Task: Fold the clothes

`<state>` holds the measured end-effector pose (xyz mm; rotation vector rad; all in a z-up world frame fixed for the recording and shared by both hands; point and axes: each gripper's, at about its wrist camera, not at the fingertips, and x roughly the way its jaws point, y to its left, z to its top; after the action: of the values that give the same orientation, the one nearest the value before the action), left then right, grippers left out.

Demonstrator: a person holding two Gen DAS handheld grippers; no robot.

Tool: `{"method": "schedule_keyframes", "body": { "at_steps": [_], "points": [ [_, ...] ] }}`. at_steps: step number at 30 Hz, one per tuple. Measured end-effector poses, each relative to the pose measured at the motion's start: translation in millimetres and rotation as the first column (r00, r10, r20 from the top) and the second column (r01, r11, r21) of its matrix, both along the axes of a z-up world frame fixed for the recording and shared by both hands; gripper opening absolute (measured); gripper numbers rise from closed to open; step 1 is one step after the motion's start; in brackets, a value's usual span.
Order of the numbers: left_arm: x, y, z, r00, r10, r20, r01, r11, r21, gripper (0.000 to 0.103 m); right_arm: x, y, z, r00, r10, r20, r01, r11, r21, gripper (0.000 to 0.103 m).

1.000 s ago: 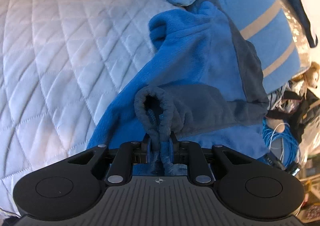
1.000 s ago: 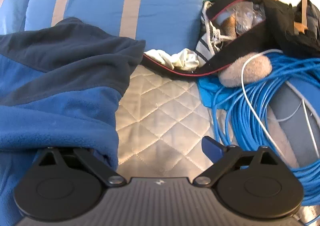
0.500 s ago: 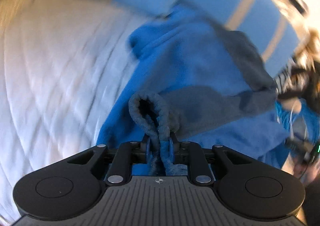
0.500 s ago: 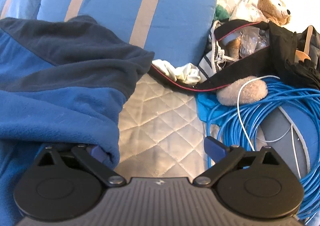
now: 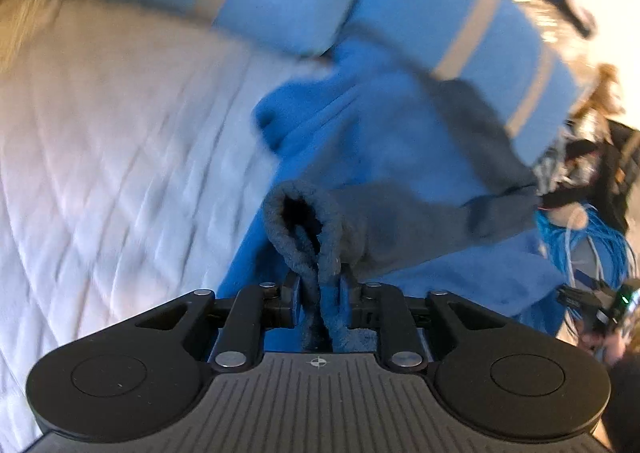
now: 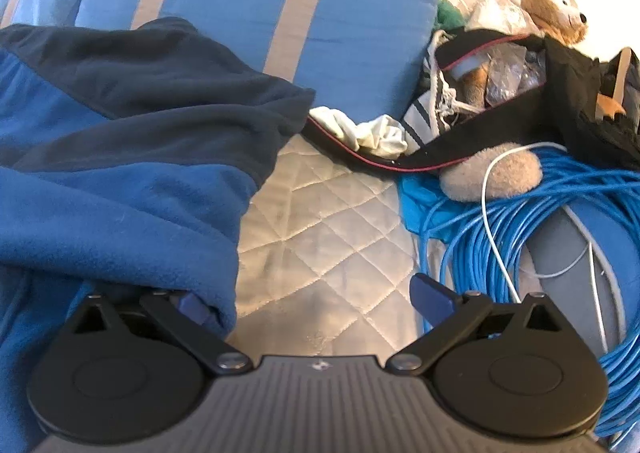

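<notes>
A blue fleece garment with dark navy panels (image 5: pixel 384 141) lies on the quilted bed. My left gripper (image 5: pixel 320 285) is shut on its dark cuff (image 5: pixel 304 221), which loops up between the fingers. In the right wrist view the same fleece (image 6: pixel 120 181) fills the left side. My right gripper (image 6: pixel 312 297) is open; its left finger (image 6: pixel 192 305) is partly under the fleece edge and its right finger (image 6: pixel 432 293) is over bare quilt.
Blue pillows with tan stripes (image 6: pixel 256 5) lie behind the fleece. A coil of blue cable (image 6: pixel 520 237), a black bag (image 6: pixel 500 125), white cloth (image 6: pixel 360 129) and a teddy bear (image 6: pixel 552 9) crowd the right. White quilt (image 5: pixel 100 173) spreads left.
The left gripper has swung with the cuff held, so pillows come into view at the top, with motion blur. The right gripper has drawn back slightly and stays open.
</notes>
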<state>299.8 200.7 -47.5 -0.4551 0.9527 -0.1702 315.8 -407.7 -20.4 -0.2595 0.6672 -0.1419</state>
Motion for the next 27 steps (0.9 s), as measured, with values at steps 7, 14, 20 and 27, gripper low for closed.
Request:
{"method": "schedule_keyframes", "body": {
  "at_steps": [7, 14, 20, 27],
  "points": [
    [5.3, 20.5, -22.5, 0.996, 0.022, -0.085, -0.029, 0.996, -0.086, 0.038, -6.0, 1.4, 10.1, 1.0, 0.014, 0.003, -0.014, 1.0, -0.003, 0.103],
    [2.8, 10.3, -12.3, 0.998, 0.038, -0.058, -0.042, 0.996, -0.078, 0.039, 1.4, 8.5, 0.4, 0.999, 0.055, -0.001, -0.055, 0.998, -0.011, 0.101],
    [6.8, 3.7, -9.4, 0.999, 0.018, -0.046, -0.024, 0.991, -0.128, 0.04, 14.8, -36.5, -3.6, 0.99, -0.135, -0.05, 0.143, 0.953, 0.268, 0.093],
    [-0.7, 13.6, -9.2, 0.998, 0.023, -0.066, -0.03, 0.993, -0.113, 0.046, 13.0, -60.0, -13.0, 0.975, -0.162, -0.15, 0.212, 0.872, 0.442, 0.101]
  ]
}}
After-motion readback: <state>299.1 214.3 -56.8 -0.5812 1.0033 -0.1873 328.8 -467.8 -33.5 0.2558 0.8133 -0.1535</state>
